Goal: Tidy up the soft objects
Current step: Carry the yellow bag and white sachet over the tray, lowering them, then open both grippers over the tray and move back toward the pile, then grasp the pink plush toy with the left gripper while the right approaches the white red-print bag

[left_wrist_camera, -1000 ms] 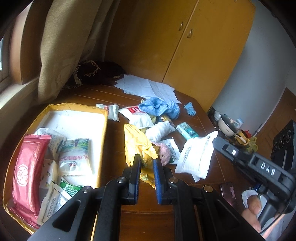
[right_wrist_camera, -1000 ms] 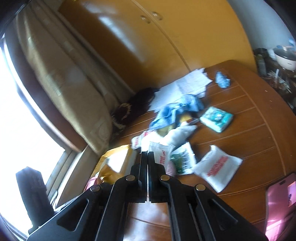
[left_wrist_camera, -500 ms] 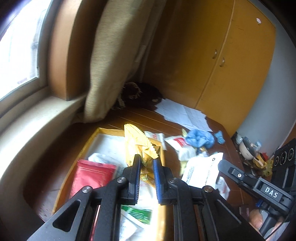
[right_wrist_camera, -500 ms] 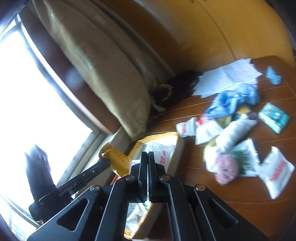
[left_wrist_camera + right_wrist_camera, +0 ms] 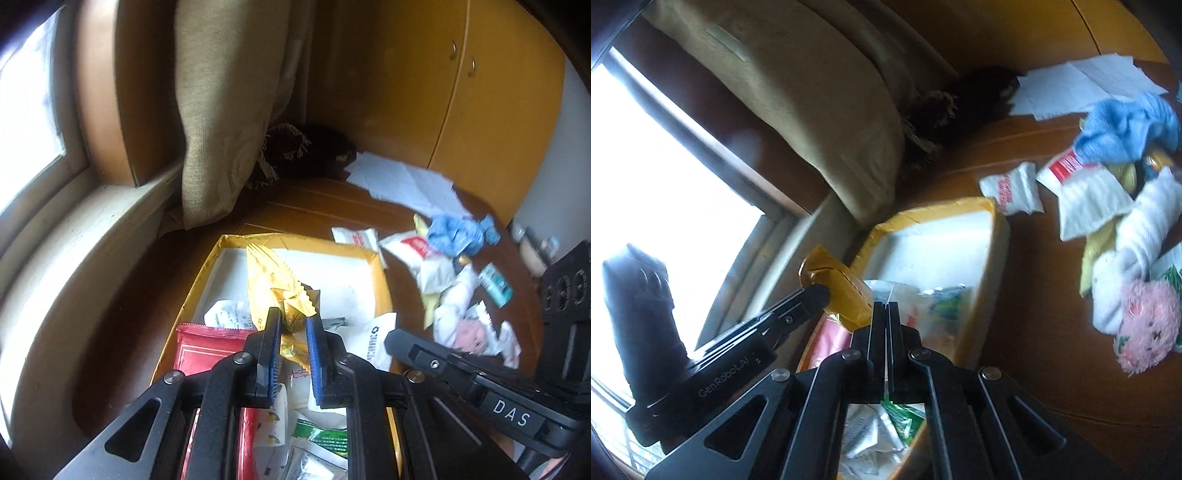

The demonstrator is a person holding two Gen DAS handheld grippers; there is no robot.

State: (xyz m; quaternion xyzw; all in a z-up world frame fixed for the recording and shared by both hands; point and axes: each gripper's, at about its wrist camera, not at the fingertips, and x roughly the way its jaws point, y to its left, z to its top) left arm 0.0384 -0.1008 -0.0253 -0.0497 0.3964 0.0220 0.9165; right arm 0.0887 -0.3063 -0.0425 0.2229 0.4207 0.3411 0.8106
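My left gripper [image 5: 291, 325] — clamped on the yellow packet [image 5: 275, 284] — has swung from the table's clutter to above the box [image 5: 382, 273] (right gripper [image 5: 885, 314] shut, empty) — ready to drop.

Glossy crinkled foil packet [image 5: 273, 284]; matt cardboard tray [image 5: 384, 295]; polished wood table [image 5: 321, 210]; fuzzy pink plush [image 5: 1148, 332].

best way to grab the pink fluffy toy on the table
Grip the pink fluffy toy across its round body, coming from above. It lies low on the wooden table, its upper edge against a white rolled cloth; the lower side looks clear, so pinch there.
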